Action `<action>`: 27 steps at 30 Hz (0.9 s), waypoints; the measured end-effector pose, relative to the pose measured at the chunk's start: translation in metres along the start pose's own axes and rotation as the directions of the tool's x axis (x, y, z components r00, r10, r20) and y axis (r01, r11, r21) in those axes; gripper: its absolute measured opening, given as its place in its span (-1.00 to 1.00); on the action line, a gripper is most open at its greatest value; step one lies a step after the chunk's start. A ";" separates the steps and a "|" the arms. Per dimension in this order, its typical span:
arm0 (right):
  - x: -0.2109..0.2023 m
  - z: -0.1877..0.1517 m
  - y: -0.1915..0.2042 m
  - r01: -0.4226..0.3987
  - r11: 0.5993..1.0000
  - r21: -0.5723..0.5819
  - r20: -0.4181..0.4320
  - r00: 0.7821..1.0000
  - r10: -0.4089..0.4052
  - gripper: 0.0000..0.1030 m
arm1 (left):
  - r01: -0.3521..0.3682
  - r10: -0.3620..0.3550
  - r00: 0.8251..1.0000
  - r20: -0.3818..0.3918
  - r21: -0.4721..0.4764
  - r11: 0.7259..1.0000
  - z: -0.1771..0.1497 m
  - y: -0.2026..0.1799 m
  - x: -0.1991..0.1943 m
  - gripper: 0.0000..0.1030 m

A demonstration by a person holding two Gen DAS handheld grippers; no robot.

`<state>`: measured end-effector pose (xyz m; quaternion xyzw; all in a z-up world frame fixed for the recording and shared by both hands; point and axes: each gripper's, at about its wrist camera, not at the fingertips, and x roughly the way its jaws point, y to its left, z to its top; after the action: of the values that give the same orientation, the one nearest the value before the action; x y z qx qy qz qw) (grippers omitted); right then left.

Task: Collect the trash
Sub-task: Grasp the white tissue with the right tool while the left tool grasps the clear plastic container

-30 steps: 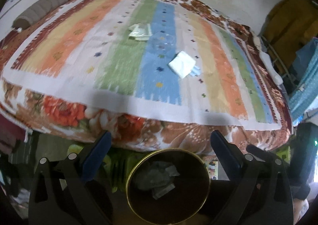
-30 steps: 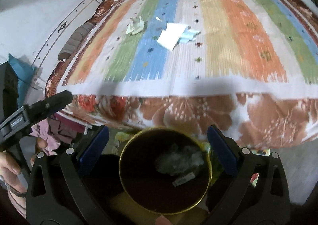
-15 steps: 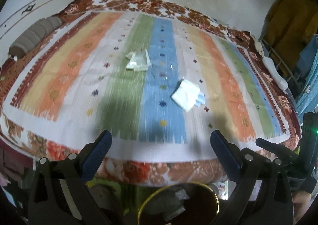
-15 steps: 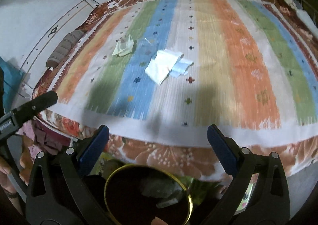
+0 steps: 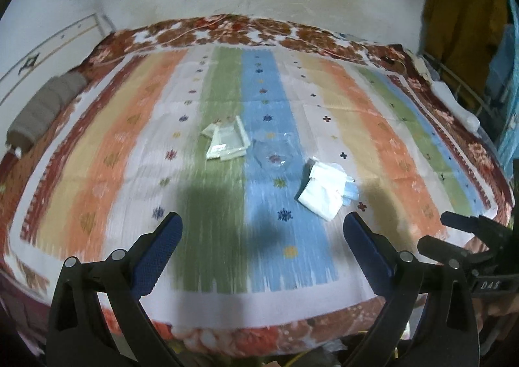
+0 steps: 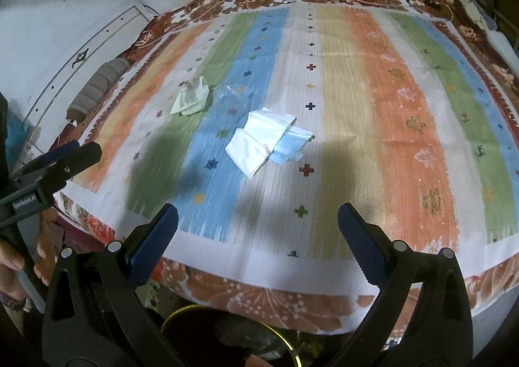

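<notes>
Trash is seen scattered on a bed [image 5: 405,169] covered by a striped blanket. In the left wrist view, a white crumpled wrapper [image 5: 324,188] lies ahead and slightly right of the left hand-held gripper [image 5: 262,232], whose blue-padded jaws are spread wide and hold nothing. A greenish-white wrapper [image 5: 227,143] lies farther ahead, with a clear plastic piece [image 5: 275,157] between the two. The right hand-held gripper [image 5: 467,237] is seen at the right edge, where the letters "DAS" can be read; whether more letters follow cannot be told.

Only the right wrist view shows a gold-rimmed bin [image 6: 285,341], low between the right hand-held gripper's [image 6: 258,221] empty, wide-open jaws, below the bed edge. The white crumpled wrapper [image 6: 259,140] lies straight ahead, the greenish-white wrapper [image 6: 191,99] ahead to the left. The left hand-held gripper [image 6: 65,156] appears at the left edge, labelled "GenRobot.AI", held by a hand [image 6: 19,263].
</notes>
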<state>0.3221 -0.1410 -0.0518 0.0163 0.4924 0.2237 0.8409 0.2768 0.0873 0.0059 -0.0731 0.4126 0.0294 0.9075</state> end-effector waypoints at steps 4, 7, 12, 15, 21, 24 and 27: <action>0.013 0.011 -0.003 -0.015 1.000 0.013 -0.001 1.000 0.015 0.81 | 0.029 -0.029 1.000 0.003 0.029 0.999 0.009 0.001 0.013 0.89; 0.022 0.018 -0.003 -0.009 1.000 -0.002 -0.001 1.000 0.009 0.78 | 0.036 -0.036 0.999 0.002 0.054 0.998 0.014 0.002 0.023 0.89; 0.040 0.026 -0.006 -0.036 0.999 0.009 -0.032 0.999 0.036 0.72 | 0.032 -0.030 0.999 -0.017 0.118 0.993 0.020 0.000 0.040 0.89; 0.050 0.033 -0.008 -0.064 0.997 0.031 -0.053 0.996 0.066 0.68 | 0.021 -0.019 1.000 -0.016 0.147 0.989 0.023 -0.001 0.047 0.89; 0.071 0.039 -0.010 -0.047 0.999 0.024 -0.082 0.995 0.049 0.58 | 0.029 -0.025 0.999 -0.025 0.159 0.987 0.035 0.002 0.065 0.89; 0.080 0.046 -0.016 -0.051 0.998 0.034 -0.086 0.995 0.054 0.52 | 0.035 -0.030 0.999 -0.036 0.138 0.990 0.040 0.007 0.073 0.89; 0.089 0.053 -0.020 -0.054 0.998 0.040 -0.090 0.994 0.057 0.44 | 0.046 -0.039 0.998 -0.048 0.147 0.988 0.044 0.008 0.080 0.89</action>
<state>0.4106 -0.1135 -0.1021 0.0356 0.5336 0.2381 0.8108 0.3608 0.1015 -0.0267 -0.0151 0.4323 -0.0222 0.9013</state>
